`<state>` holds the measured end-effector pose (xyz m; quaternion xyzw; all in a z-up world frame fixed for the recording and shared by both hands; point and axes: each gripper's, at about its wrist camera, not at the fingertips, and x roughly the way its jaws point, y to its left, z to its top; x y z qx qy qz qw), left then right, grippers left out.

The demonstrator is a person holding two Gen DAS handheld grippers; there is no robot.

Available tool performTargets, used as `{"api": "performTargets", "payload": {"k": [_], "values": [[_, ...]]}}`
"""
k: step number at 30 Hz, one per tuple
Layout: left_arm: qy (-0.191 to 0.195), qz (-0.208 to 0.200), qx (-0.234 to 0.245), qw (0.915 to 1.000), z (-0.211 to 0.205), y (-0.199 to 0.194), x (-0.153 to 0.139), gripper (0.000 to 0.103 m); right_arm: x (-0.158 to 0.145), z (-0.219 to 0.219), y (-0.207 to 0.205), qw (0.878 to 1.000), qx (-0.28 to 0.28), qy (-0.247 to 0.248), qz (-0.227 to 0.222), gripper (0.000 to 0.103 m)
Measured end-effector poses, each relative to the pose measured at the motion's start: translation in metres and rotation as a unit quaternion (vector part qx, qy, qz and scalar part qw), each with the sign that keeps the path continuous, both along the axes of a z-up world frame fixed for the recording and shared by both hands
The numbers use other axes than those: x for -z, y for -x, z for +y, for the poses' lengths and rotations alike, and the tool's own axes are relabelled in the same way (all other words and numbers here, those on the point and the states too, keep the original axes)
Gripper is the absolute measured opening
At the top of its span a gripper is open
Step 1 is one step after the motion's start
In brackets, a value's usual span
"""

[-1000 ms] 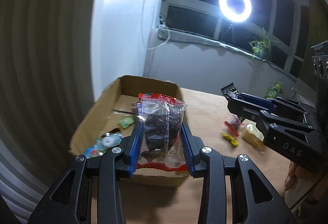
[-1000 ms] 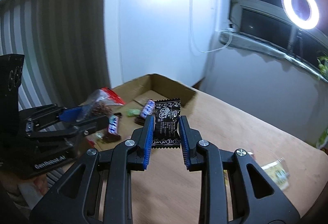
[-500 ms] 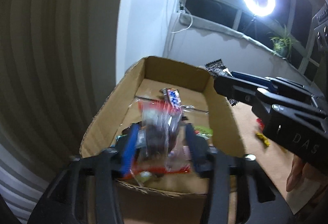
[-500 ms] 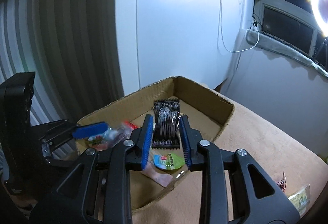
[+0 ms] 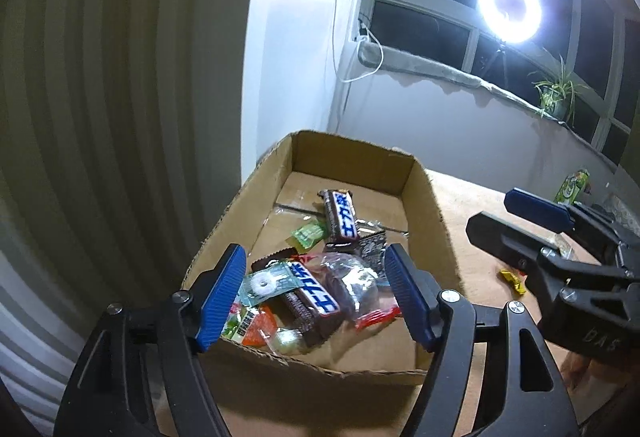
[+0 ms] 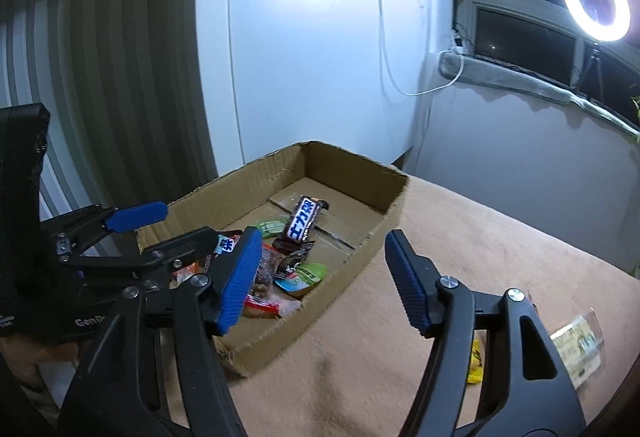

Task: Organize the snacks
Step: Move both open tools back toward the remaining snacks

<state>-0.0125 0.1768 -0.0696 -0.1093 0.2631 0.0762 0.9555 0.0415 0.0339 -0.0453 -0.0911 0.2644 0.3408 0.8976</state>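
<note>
Since both grippers had just been opening, with nothing caught between the jaws, we judged the snacks dropped — the left gripper [image 5: 312, 293] gaped above the near end of the cardboard box [image 5: 430, 205], the right gripper [image 6: 322, 281] over its near corner. Inside lay a clear packet with red seams [image 5: 356, 289], chocolate bars [image 5: 340, 217] and small green sweets [image 5: 308, 233]. We judged these wrappers light, crinkly and slippery; a pinch across a sealed seam or a bar's narrow middle should hold best. Our left view alone looked straight down on the heap and showed a green can [image 5: 574, 187]; only the right view showed a pale packet [image 6: 576, 345] and a yellow sweet [image 6: 476, 361] waiting on the table [image 6: 460, 237].
</note>
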Motion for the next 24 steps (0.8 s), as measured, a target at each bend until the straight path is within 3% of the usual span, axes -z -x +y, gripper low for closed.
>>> {"api": "performTargets", "payload": {"k": [2, 6, 24], "values": [[-0.003, -0.001, 0.011, 0.9999, -0.007, 0.001, -0.005, 0.072, -0.003, -0.007, 0.001, 1.000, 0.000, -0.010, 0.003, 0.068], [-0.018, -0.008, 0.015, 0.9997, -0.019, 0.005, -0.012, 0.072, -0.006, -0.020, 0.009, 1.000, 0.014, -0.012, -0.009, 0.082], [-0.058, -0.005, 0.063, 0.9963, -0.082, 0.004, -0.025, 0.072, 0.012, -0.101, 0.015, 0.997, 0.078, -0.016, 0.024, 0.083]]}}
